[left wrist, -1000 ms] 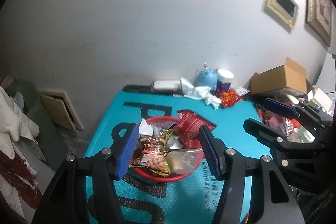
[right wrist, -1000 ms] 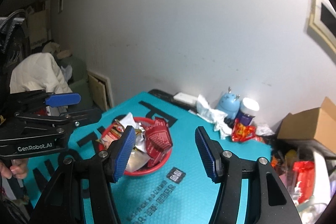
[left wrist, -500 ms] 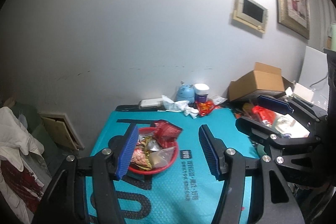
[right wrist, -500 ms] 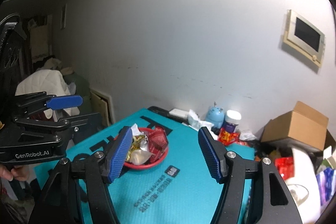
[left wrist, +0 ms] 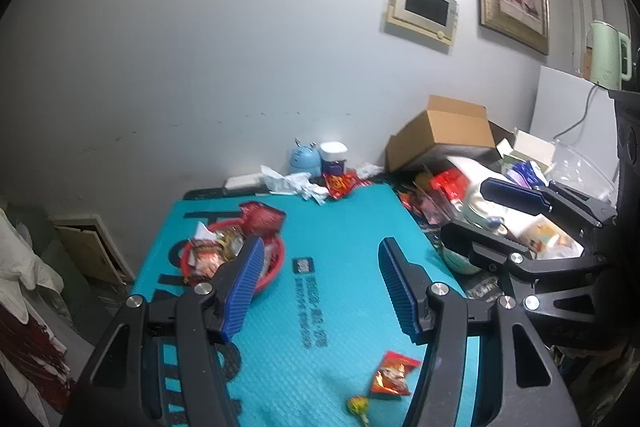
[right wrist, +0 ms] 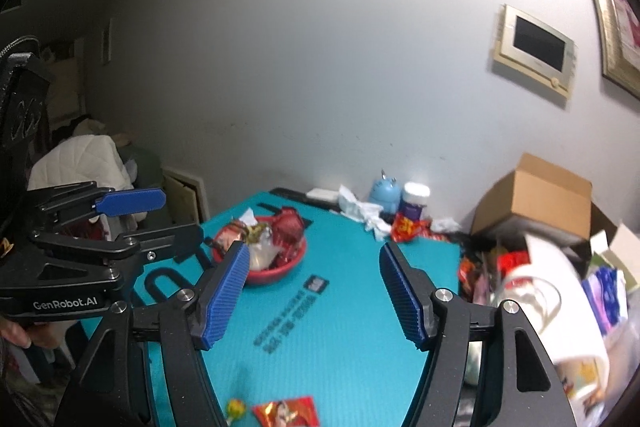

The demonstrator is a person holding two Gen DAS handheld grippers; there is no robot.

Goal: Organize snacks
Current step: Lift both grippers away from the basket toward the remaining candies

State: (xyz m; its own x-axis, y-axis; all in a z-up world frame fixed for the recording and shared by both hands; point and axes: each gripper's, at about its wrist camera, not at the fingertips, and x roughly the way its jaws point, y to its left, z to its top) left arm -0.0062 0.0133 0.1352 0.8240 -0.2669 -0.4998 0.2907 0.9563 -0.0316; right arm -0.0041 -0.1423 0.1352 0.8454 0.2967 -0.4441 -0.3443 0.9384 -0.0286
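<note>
Both tongs (left wrist: 320, 283) (right wrist: 314, 289) wide apart, empty.

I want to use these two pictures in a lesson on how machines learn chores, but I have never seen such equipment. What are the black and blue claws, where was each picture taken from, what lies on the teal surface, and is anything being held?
No robot is here. A person holds one hand-held gripper in each hand, each with two blue-padded fingers and a wide-angle camera looking forward along them. One picture comes from the left gripper, the other from the right gripper; each also sees the other at its edge.

On the teal mat stands a red basket heaped with snack packets. Near the front edge lie a loose red snack packet and a yellow lollipop. At the back are a crumpled tissue, a small blue figure and a cardboard box, with clutter on the right.

Both grippers are open and hold nothing.
</note>
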